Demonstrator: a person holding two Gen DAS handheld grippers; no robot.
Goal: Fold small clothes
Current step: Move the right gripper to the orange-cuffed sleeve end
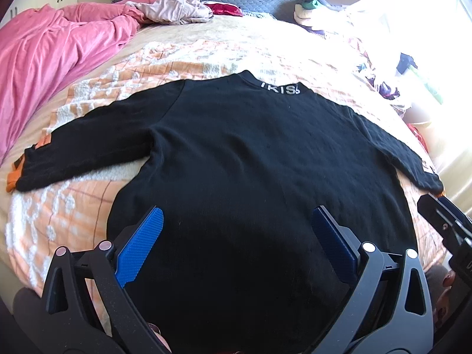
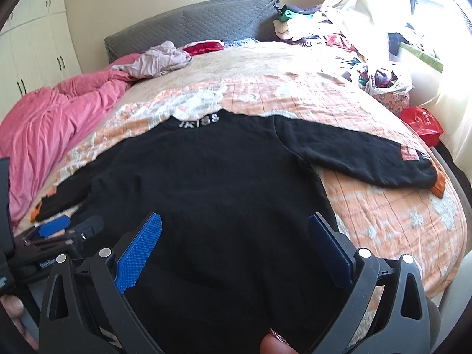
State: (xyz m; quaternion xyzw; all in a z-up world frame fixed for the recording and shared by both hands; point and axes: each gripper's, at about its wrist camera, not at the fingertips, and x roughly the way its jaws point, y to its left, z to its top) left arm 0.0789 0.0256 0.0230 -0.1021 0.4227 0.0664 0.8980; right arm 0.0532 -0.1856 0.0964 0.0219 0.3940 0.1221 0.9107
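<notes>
A black sweater [image 1: 236,153] lies spread flat, sleeves out, at the near edge of the bed [image 1: 183,53]. The left gripper [image 1: 236,221] and right gripper [image 2: 234,227] hover over its hem, jaws released wide, holding nothing.

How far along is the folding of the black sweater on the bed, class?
Done: the black sweater lies flat on the orange bedspread, collar away from the cameras, both sleeves spread out. In hand: nothing; the left gripper and right gripper are both open above its hem end. Left: every fold, as the left sleeve and right sleeve are not yet turned in.
</notes>
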